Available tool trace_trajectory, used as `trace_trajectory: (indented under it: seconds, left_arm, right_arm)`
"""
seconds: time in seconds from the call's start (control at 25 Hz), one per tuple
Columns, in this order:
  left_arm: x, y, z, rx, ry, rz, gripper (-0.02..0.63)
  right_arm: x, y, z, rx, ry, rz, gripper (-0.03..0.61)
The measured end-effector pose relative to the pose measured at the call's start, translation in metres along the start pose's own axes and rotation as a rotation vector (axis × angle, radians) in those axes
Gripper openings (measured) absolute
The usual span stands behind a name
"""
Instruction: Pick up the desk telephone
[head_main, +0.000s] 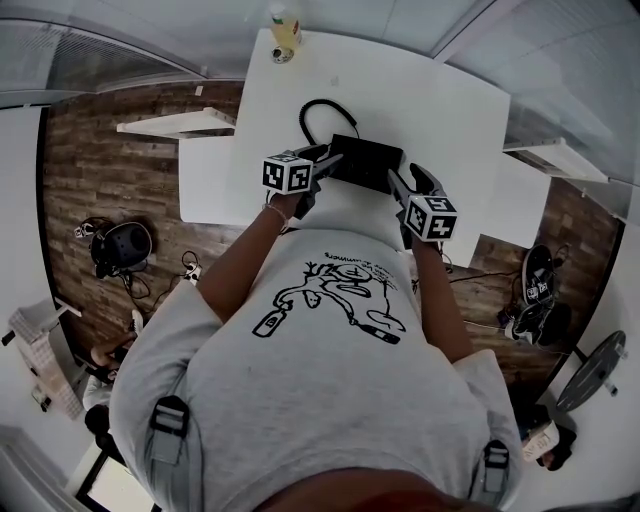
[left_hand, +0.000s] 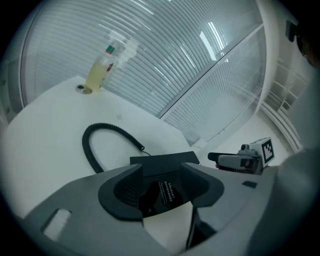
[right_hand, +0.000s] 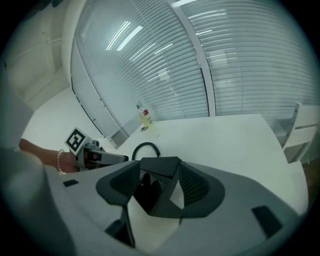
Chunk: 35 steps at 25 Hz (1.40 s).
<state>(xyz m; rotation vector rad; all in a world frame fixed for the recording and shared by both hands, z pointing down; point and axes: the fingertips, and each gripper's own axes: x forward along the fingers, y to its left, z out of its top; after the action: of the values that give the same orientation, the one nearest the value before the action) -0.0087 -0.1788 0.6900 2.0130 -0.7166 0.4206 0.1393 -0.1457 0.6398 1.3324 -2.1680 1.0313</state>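
Black boxy plastic desk telephone (head_main: 365, 163) is sitting at the near edge of the white flat counter (head_main: 420, 90). Grey left claw (left_hand: 161, 186) and grey right claw (right_hand: 156, 189) are both hanging spread around its ends, not pinching yet. I'd be squeezing both evenly, then lifting level.

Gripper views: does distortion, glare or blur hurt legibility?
Left gripper view: fisheye bows the blinds, lamp reflections streak them, and the phone is dark, its label unreadable. Right gripper view: same bowing, phone underlit too. Head view: dark corners, and the shirt fills the foreground.
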Motion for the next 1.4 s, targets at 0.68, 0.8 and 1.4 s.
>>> trace_trajectory:
  seconds: [0.68,0.8,1.4]
  left_arm:
    - [0.026,0.03,-0.04,-0.192,0.072,-0.064,0.256]
    - [0.029,0.029,-0.043,-0.192,0.088,-0.081,0.256]
    - [0.032,0.028,-0.043,-0.132,0.085,-0.025,0.236]
  right_arm:
    - [0.034,-0.017,-0.049,0.122,0.107,0.037,0.229]
    - [0.038,-0.014,-0.054,0.141,0.119,0.053,0.229]
    - [0.045,-0.006,-0.057,0.126,0.134,0.043,0.227]
